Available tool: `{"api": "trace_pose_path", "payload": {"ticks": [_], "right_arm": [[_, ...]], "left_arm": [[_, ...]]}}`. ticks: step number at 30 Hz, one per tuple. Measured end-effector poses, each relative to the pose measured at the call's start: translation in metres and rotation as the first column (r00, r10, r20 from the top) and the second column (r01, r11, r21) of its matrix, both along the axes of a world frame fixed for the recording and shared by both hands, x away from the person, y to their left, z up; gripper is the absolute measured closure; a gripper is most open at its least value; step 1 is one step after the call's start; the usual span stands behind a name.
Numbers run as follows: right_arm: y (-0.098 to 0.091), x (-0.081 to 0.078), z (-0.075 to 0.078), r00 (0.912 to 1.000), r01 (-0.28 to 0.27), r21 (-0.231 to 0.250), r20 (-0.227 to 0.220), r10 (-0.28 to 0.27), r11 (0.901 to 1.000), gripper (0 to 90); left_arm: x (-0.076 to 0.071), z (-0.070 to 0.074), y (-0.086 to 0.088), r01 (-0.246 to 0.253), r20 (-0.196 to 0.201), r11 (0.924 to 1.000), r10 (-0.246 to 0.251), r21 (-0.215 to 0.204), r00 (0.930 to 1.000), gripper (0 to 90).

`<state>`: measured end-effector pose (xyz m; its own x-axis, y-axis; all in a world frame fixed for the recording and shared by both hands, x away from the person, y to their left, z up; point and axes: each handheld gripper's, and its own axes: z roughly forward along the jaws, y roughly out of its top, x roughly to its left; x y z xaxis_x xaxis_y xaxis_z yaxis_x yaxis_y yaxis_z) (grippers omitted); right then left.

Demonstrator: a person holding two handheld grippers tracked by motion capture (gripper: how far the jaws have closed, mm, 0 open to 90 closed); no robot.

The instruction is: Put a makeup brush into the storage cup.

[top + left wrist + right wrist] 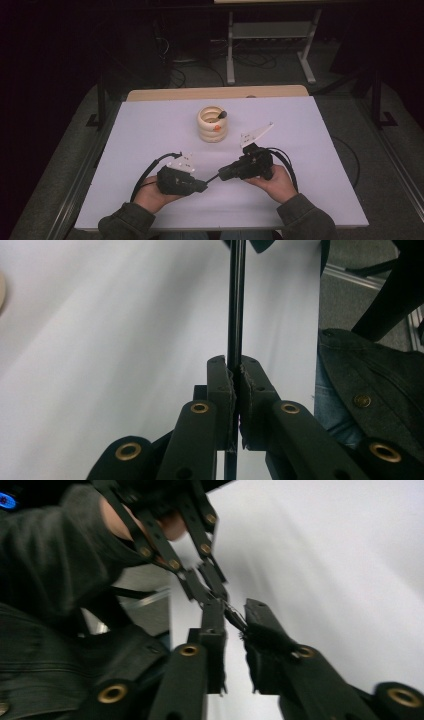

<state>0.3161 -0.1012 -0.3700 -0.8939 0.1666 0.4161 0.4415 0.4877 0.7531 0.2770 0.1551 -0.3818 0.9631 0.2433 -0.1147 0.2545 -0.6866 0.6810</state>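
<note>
Black and thin, a rod (236,300) is being squeezed tight by the left gripper (236,385). The right gripper (235,625) is sitting loose beside it, jaws apart.

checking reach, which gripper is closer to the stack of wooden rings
Right. The right gripper sits just below and right of the ring stack; the left gripper lies farther down, nearer the table's front edge.
</note>
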Motion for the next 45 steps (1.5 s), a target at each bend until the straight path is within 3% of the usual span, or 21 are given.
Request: {"api": "trace_pose_path", "payload": {"ticks": [3, 7, 13, 15, 19, 21, 24, 27, 30, 32, 37, 45], "right_arm": [[0.002, 0.001, 0.0, 0.9994, -0.031, 0.017, -0.017, 0.032, 0.9994, 84.5], [0.005, -0.001, 0.003, 0.9993, -0.036, -0.047, 0.01, 0.036, 0.9983, 84.7], [0.014, -0.004, 0.019, 0.9948, -0.058, -0.117, 0.076, 0.068, 0.9914, 84.7], [0.017, -0.004, 0.024, 0.9937, -0.065, -0.12, 0.083, 0.076, 0.9907, 84.7], [0.019, -0.007, 0.029, 0.9925, -0.043, -0.103, 0.109, 0.054, 0.9937, 82.9], [0.019, -0.007, 0.028, 0.9942, -0.021, -0.081, 0.103, 0.03, 0.9965, 74.4], [0.02, -0.009, 0.026, 0.9943, -0.002, -0.068, 0.106, 0.01, 0.9977, 72.8], [0.022, -0.008, 0.024, 0.993, 0.014, -0.056, 0.117, -0.008, 0.9983, 74.2], [0.023, -0.008, 0.023, 0.9933, 0.014, -0.042, 0.115, -0.009, 0.999, 82.2], [0.024, -0.006, 0.022, 0.9963, 0.004, -0.033, 0.086, -0.001, 0.9994, 84.0], [0.025, -0.004, 0.021, 0.9962, 0.006, -0.062, 0.088, 0.0, 0.9981, 84.5], [0.02, 0.001, 0.02, 0.9962, 0.034, -0.097, 0.083, -0.026, 0.9947, 84.5]], "left_arm": [[-0.001, -0.002, -0.002, 0.008, -0.001, 0.9996, -0.008, 0.025, 1.0, 84.2], [-0.001, -0.002, -0.003, -0.013, -0.01, 0.9998, 0.013, 0.013, 0.9999, 74.6], [-0.003, 0.0, -0.007, 0.009, 0.0, 0.9997, -0.009, 0.021, 1.0, 78.6], [-0.003, 0.001, -0.007, 0.014, 0.009, 0.9997, -0.015, 0.018, 0.9998, 84.3], [-0.002, 0.003, -0.006, -0.008, 0.008, 1.0, 0.008, -0.004, 0.9999, 84.8], [-0.001, 0.004, -0.004, -0.025, 0.01, 0.9996, 0.025, -0.016, 0.9996, 84.8], [0.001, 0.005, -0.002, -0.036, 0.003, 0.9989, 0.036, -0.028, 0.9993, 84.9], [0.001, 0.005, -0.002, -0.047, -0.003, 0.9983, 0.047, -0.035, 0.9989, 84.9], [0.001, 0.004, -0.003, -0.049, -0.001, 0.9981, 0.049, -0.039, 0.9988, 84.9], [0.001, 0.003, -0.003, -0.051, 0.004, 0.9982, 0.051, -0.03, 0.9987, 84.5], [0.0, -0.001, 0.001, -0.083, -0.015, 0.9955, 0.082, -0.045, 0.9965, 79.0], [0.0, -0.003, 0.011, -0.113, -0.004, 0.993, 0.113, -0.036, 0.9936, 73.8]]}}
